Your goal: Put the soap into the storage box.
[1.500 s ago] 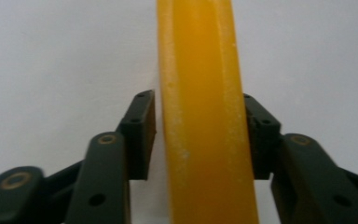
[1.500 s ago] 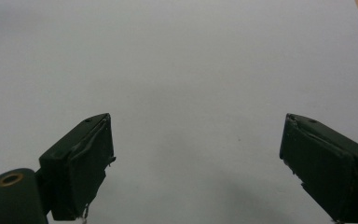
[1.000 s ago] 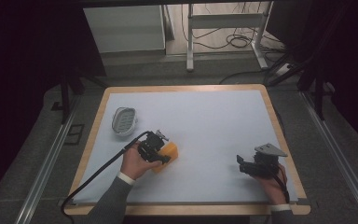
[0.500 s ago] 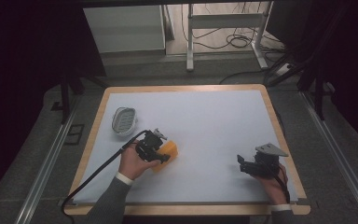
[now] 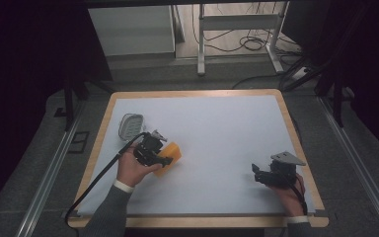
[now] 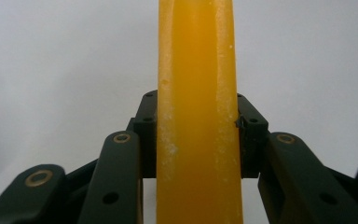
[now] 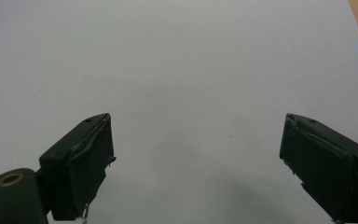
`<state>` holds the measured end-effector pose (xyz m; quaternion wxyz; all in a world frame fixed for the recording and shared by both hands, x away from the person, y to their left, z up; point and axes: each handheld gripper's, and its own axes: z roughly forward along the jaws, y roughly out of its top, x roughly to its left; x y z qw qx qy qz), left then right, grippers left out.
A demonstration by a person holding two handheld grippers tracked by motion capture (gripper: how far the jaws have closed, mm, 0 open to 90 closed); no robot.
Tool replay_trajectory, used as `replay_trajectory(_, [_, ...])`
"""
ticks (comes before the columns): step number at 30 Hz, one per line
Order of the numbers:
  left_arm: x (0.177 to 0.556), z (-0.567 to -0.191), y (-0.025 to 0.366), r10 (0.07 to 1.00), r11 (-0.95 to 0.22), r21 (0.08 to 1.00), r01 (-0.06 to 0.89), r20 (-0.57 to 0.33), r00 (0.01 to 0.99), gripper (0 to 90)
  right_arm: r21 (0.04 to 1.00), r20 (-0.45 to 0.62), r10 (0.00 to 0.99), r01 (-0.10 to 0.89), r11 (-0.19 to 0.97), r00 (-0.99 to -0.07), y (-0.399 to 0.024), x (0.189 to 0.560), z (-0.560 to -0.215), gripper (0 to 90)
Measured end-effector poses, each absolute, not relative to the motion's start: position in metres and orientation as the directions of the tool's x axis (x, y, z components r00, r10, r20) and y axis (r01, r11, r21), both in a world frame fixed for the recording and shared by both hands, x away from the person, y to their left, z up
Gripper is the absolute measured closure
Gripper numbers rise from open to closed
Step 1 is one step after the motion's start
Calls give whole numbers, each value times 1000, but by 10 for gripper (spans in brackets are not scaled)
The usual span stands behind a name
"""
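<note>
Orange block (image 6: 196, 112) clamped between left gripper (image 6: 196, 122) fingers, right gripper (image 7: 196, 163) fingers apart over white table (image 5: 217, 123)

Two handheld grippers, black. Left gripper (image 5: 164, 159): linked black arms with brass-ringed pivot holes and small screw holes; a black cable trails from it off the near table edge. Right gripper (image 5: 254, 173): blocky black jaws, a grey three-cornered plate on top, a thin black cable. Person: grey sleeves, white cuffs.
</note>
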<state>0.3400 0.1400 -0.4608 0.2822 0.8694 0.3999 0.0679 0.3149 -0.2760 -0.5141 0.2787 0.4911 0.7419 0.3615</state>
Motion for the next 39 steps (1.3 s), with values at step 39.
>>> replay_trajectory(39, [335,-444,158,759,-468,606,643,-97,643,609,813,-62,928,521,261,-368,-278,315,-515,96])
